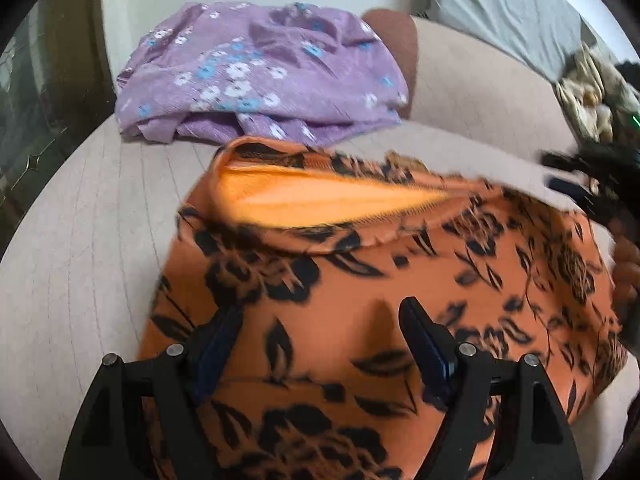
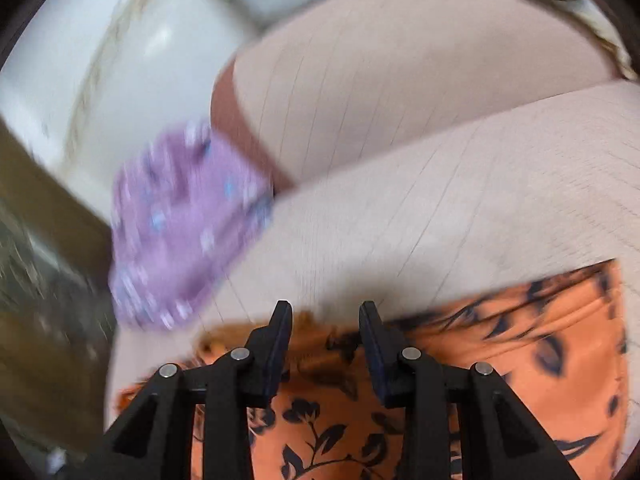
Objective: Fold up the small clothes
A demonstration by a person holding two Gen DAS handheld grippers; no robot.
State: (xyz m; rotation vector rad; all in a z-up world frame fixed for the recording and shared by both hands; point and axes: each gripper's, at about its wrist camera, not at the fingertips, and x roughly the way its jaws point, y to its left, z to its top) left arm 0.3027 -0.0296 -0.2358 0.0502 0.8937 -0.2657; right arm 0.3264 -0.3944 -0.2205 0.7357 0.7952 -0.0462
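Now I hover both grippers, left (image 1: 320, 320) and right (image 2: 325, 316), jaws apart, over the orange black-flowered garment (image 1: 400, 264) on the beige sofa cushion (image 1: 88, 220); next, pinching its far edge.

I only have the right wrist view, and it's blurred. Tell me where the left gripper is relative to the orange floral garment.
Observer: The left gripper hangs over the orange floral garment, fingers apart, with nothing between them.
Operator: Describe the garment's far edge.
Observer: In the left wrist view it is turned up, showing a plain orange inner side.
Operator: Report on the purple cloth.
Observer: The purple floral cloth lies bunched in loose folds on the sofa seat, beyond the orange garment. I cannot tell whether they touch.
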